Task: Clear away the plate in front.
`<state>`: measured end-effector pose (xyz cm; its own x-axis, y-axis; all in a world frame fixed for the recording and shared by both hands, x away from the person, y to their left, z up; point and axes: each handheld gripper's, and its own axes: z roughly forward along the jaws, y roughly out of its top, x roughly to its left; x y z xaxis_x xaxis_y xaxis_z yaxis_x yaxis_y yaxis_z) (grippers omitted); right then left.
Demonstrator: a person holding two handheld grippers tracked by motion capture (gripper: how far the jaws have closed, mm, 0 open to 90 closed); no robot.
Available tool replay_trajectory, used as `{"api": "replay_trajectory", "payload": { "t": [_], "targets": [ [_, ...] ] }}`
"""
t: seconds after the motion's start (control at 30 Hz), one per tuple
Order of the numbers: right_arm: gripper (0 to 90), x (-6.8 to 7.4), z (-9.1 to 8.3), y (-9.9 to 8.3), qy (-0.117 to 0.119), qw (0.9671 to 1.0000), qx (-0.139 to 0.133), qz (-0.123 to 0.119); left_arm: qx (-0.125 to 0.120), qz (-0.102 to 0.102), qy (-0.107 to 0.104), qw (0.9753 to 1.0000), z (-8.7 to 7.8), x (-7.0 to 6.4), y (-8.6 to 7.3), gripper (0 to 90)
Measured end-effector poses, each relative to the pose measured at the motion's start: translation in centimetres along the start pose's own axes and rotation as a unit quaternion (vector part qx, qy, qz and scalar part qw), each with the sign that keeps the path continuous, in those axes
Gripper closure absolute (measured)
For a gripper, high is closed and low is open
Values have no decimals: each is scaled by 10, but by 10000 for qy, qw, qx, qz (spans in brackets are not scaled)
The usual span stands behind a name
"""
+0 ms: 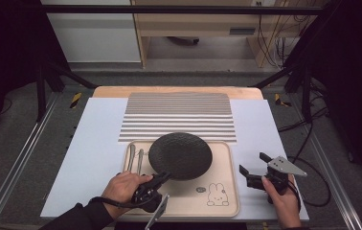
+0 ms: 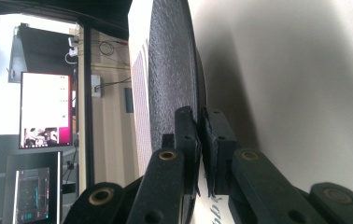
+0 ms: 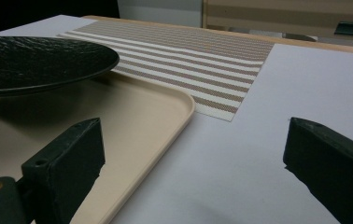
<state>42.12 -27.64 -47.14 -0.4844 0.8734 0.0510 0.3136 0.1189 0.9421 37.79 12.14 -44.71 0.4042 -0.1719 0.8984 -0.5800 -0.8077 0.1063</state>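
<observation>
- The left claw (image 1: 162, 178) is clamped on the near-left rim of the black plate (image 1: 180, 155). In the left gripper view its jaws are pinched onto the plate's edge (image 2: 174, 74), one jaw on each face.
- The plate is over the beige tray (image 1: 227, 201). In the right gripper view its rim (image 3: 48, 63) hangs clear of the tray floor with shadow beneath, so it looks lifted and a little tilted.
- The plate runs forward and to the right of the left claw. The striped placemat (image 1: 178, 115) lies straight beyond the tray's far edge, so the likely carry is forward, away from the person.
- The right claw (image 1: 254, 168) is spread wide and empty over the desk (image 1: 97, 139), just right of the tray and apart from the plate.
- Cutlery (image 1: 136, 160) lies along the tray's left side, beside the left hand (image 1: 124, 186).
</observation>
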Motion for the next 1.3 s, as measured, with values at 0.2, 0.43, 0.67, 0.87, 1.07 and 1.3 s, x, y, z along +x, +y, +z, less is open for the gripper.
{"api": "replay_trajectory", "payload": {
  "t": [0.2, 0.43, 0.67, 0.87, 1.07, 1.3],
  "targets": [
    [59, -2, 0, -1, -35, 10000, 14, 27, -58, -5, 8, 10000, -9, -7, 5, 851],
    [59, -1, 1, 0, -22, 10000, 17, 8, -107, 95, 39, 9999, -14, -14, 11, 852],
    [59, -1, 1, -1, -34, 10000, 43, -3, -144, 156, -42, 9998, -15, -20, 14, 850],
    [59, -1, 1, -1, -32, 10000, 43, 2, -126, 122, -157, 9997, -14, -25, 12, 847],
    [59, 0, 2, -1, -33, 10000, 74, -27, -127, 81, -136, 9998, -12, -26, 11, 847],
    [59, 0, 2, -1, -38, 10000, 74, -22, -225, -107, -365, 9990, -10, -30, -4, 865]
  ]
}}
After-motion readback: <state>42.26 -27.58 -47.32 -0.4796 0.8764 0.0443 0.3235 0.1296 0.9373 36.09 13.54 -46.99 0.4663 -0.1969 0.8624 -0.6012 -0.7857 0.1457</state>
